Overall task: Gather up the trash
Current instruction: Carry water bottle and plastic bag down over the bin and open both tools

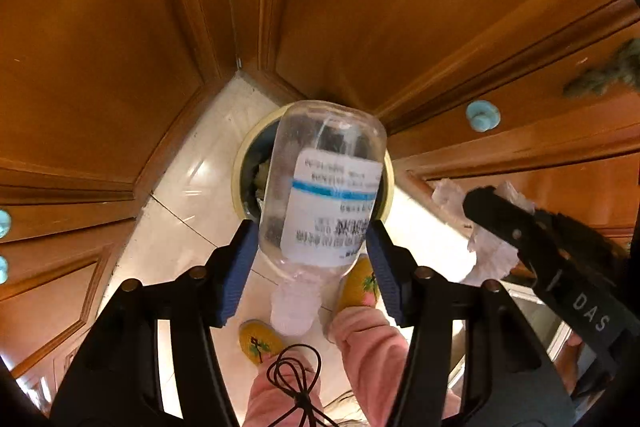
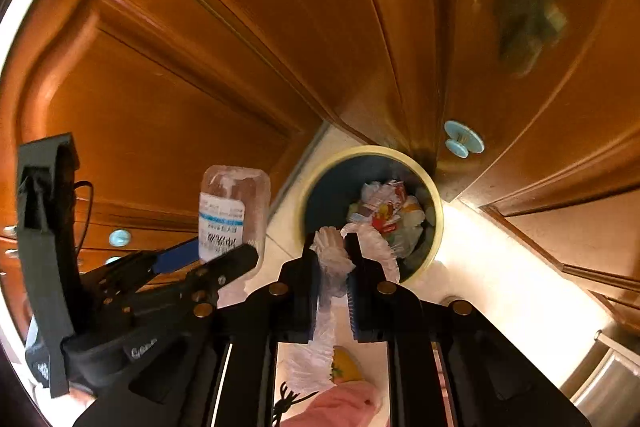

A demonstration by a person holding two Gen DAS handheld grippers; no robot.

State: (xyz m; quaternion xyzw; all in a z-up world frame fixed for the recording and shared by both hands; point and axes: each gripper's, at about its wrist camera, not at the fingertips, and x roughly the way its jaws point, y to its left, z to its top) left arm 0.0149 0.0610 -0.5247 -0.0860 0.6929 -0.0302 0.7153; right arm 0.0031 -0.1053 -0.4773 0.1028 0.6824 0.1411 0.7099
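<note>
My left gripper [image 1: 312, 239] is shut on a clear plastic bottle [image 1: 320, 187] with a white and blue label, held upside down, cap towards me, right above the round yellow-rimmed trash bin [image 1: 240, 163]. My right gripper [image 2: 334, 255] is shut on a crumpled white plastic wrapper [image 2: 332, 255], held just before the bin [image 2: 368, 151], which has several pieces of trash [image 2: 388, 211] inside. The bottle [image 2: 234, 211] and left gripper [image 2: 212, 259] show at the left of the right wrist view. The right gripper [image 1: 492, 211] with the wrapper [image 1: 492, 255] shows at the right of the left wrist view.
The bin stands on a pale tiled floor [image 1: 192, 195] in a corner of brown wooden cabinets [image 1: 100, 47] with light blue knobs [image 1: 483, 115]. My yellow slippers [image 1: 260, 341] and pink trouser legs [image 1: 368, 347] are below. A steel edge [image 2: 608, 375] lies at the lower right.
</note>
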